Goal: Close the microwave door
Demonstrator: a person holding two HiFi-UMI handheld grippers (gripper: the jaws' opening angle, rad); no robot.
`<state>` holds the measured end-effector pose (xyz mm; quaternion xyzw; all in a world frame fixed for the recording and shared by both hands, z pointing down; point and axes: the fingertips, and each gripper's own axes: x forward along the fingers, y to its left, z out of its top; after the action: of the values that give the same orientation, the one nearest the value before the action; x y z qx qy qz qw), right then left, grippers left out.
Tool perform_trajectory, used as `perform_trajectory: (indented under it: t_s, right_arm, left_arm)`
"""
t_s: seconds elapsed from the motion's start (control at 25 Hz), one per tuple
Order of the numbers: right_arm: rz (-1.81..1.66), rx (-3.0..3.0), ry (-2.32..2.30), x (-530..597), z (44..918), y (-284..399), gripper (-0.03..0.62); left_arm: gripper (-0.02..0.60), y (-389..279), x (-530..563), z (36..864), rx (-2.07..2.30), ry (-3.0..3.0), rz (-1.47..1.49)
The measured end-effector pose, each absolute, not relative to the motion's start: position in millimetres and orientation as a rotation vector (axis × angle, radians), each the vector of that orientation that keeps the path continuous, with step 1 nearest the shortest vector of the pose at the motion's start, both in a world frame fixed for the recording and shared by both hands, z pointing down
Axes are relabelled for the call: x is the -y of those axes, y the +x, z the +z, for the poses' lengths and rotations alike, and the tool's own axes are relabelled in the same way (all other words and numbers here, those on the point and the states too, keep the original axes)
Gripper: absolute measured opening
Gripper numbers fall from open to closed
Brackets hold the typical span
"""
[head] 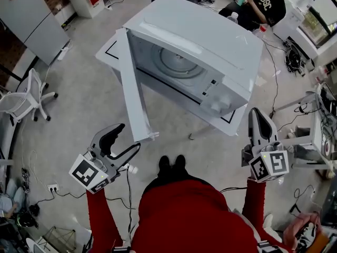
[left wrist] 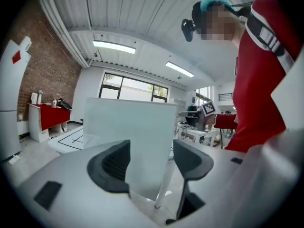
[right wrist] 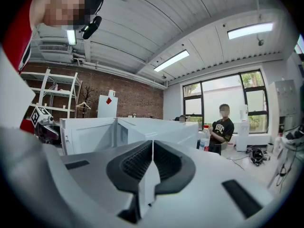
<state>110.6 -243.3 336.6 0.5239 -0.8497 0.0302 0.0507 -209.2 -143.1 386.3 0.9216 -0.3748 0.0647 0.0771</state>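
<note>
microwave door (head: 134, 94) stands out; floor (head: 79, 107) beside it lies free.

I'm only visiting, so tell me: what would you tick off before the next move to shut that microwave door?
1. Microwave door stands wide open, not yet closed: ok to start.
2. Left tongs are open, with the door's outer face ahead of them: ok.
3. Left tongs touching the door: cannot tell.
4. Right tongs are shut, empty and well away from the door: ok.
5. Opening of the microwave is free of anything that would block the door: ok, as far as the head view shows.
</note>
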Motion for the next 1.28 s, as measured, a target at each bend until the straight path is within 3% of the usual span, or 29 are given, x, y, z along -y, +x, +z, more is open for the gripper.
perform_trajectory:
  t_s: [0.72, 1.08, 1.28]
  right_arm:
    - [0.221, 2.519, 1.753, 231.9, 352.5, 148.3, 0.011]
    - [0.237, 2.536, 1.695, 235.4, 363.1, 138.5, 0.011]
    - [0.243, 2.555, 1.658, 243.4, 365.6, 128.8, 0.011]
  left_arm:
    - [0.278, -89.9, 231.5, 399.2, 1.056, 2.801, 0.152]
    - [0.187, -76.6, 289.4, 397.4, 1.223, 2.65, 0.039]
    - [0.089, -75.3, 301.4, 400.2, 1.357, 2.579, 0.067]
